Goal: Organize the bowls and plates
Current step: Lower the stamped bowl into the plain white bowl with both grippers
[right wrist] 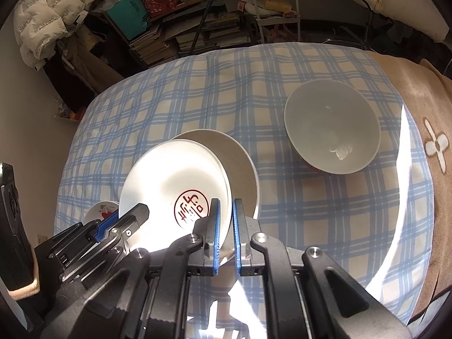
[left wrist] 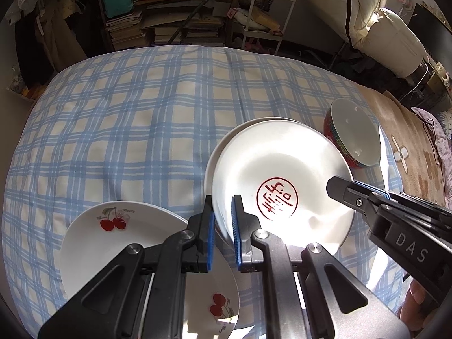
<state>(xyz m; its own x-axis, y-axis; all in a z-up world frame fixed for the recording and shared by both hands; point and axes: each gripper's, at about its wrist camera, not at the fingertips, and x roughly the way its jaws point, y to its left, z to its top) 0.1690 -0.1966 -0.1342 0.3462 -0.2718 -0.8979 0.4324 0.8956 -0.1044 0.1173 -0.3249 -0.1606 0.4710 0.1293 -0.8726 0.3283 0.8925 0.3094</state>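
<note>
A white plate with a red seal [left wrist: 282, 169] [right wrist: 175, 175] lies tilted on a second plain plate [left wrist: 210, 166] [right wrist: 243, 158] on the checked cloth. My left gripper [left wrist: 223, 206] [right wrist: 139, 212] is shut on the seal plate's left rim. On the opposite rim my right gripper [right wrist: 226, 206] [left wrist: 336, 188] is also shut. A cherry-print plate [left wrist: 113, 240] [right wrist: 101, 212] rests to the left, partly under my left gripper. A bowl [left wrist: 356, 132] [right wrist: 330, 130], white inside and red-patterned outside, stands apart to the right.
The blue checked cloth [left wrist: 127, 127] covers a soft bed. A brown blanket [right wrist: 418, 99] lies along its right side. Beyond the far edge stand stacked books [left wrist: 127, 28] and a white trolley [left wrist: 271, 8]. A dark object [right wrist: 11, 212] sits at the left edge.
</note>
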